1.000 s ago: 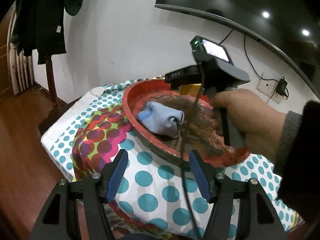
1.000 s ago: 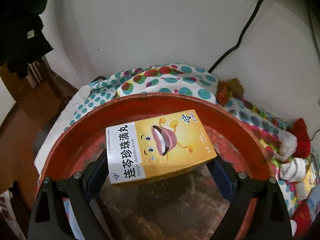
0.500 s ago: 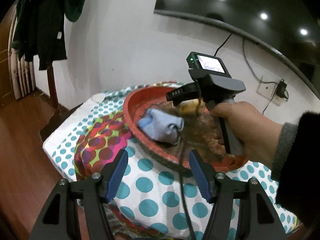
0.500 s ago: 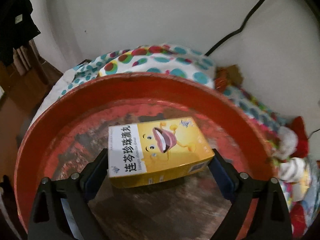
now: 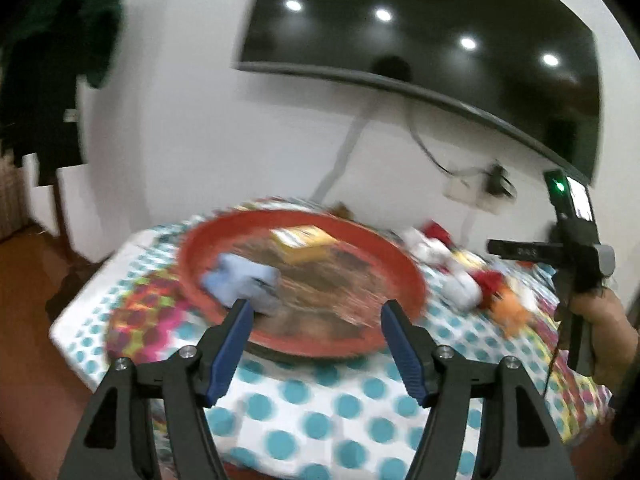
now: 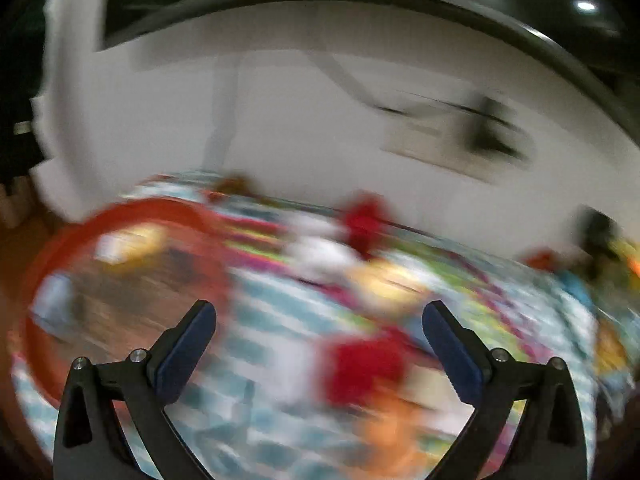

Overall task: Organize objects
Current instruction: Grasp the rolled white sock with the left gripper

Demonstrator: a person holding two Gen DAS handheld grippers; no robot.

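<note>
A round red tray [image 5: 404, 264] sits on the dotted tablecloth [image 5: 320, 400]. Inside it lie a yellow box [image 5: 304, 242] and a blue cloth [image 5: 240, 282]. My left gripper [image 5: 316, 320] hovers in front of the tray's near rim, its jaws opening, nothing between them. My right gripper [image 6: 320, 320] is over the cloth to the right of the tray [image 6: 168, 210], jaws still opening wide and empty; its view is heavily blurred. The yellow box [image 6: 128, 244] shows as a smear in the tray. In the left wrist view, the right gripper's body is at the far right, held by a hand [image 5: 600, 328].
Red, white and orange soft items [image 5: 472, 284] lie on the cloth right of the tray, with red [image 6: 364, 360] and orange [image 6: 396, 428] blobs under the right gripper. A wall with a television [image 5: 420, 24], cables and a socket [image 5: 476, 192] stands behind. Dark clothes [image 5: 52, 60] hang at left.
The right gripper let go of the yellow box, which now lies in the tray, and swung fast to the right over the cloth. The left gripper drew back slightly.
</note>
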